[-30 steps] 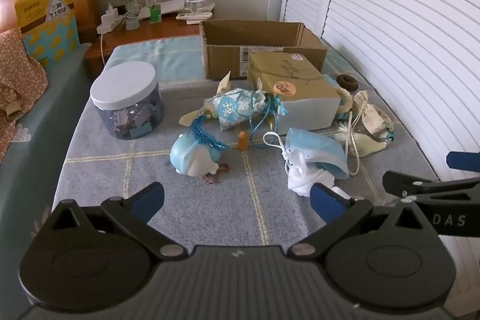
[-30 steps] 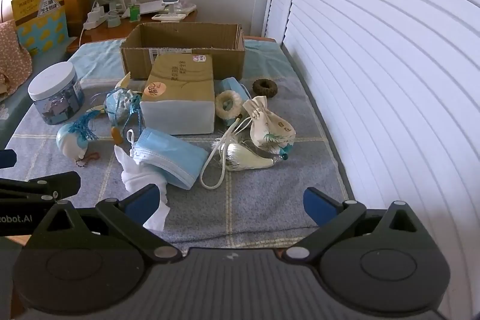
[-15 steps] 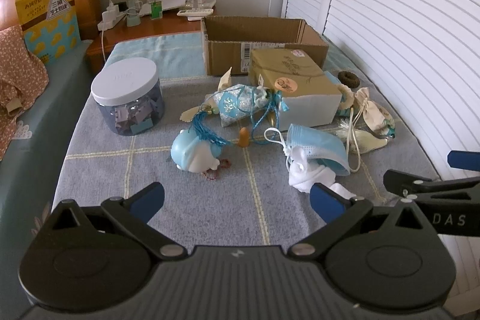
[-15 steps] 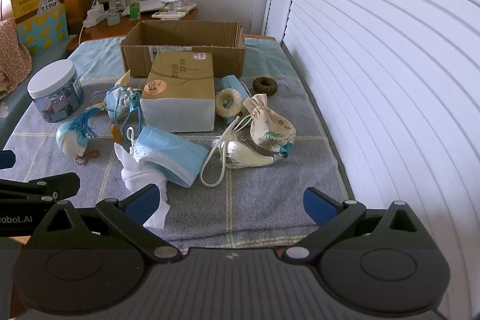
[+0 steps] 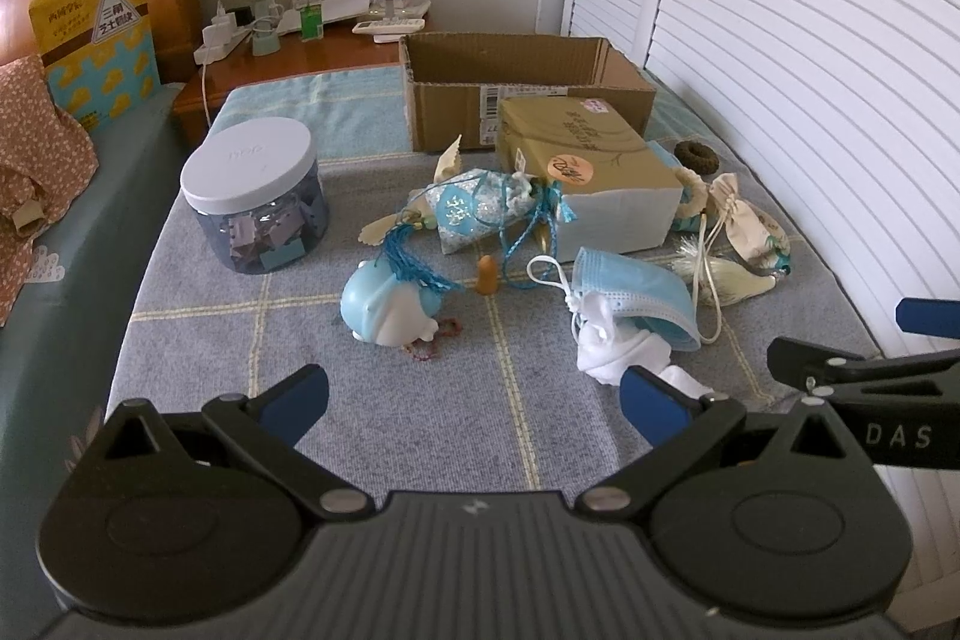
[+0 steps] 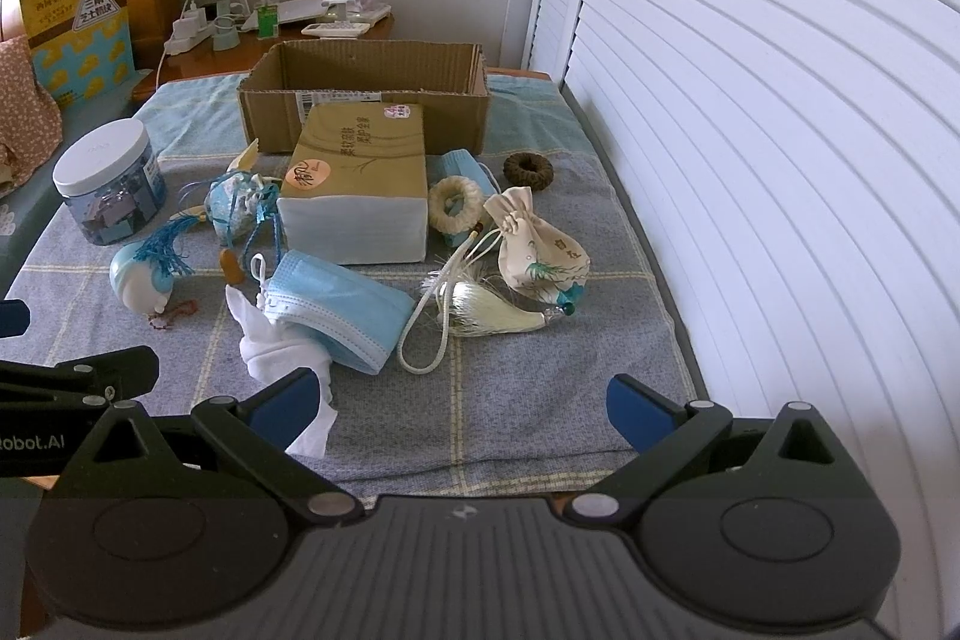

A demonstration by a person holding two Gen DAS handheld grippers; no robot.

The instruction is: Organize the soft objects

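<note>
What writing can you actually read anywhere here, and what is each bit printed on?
"DAS": side of the right gripper, seen from the left wrist camera.
"obot.AI": side of the left gripper, cut off at the picture's edge.
Chinese characters on the yellow bag and the tissue pack: too blurred to read.
Barcode label on the cardboard box: too small.

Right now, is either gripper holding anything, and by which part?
Nothing is held. The left gripper and right gripper are both open, short of the blue mask and white cloth.

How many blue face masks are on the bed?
2. One blue face mask lies in front, over the white cloth. Another peeks out behind the tissue pack. More may be hidden.
</note>
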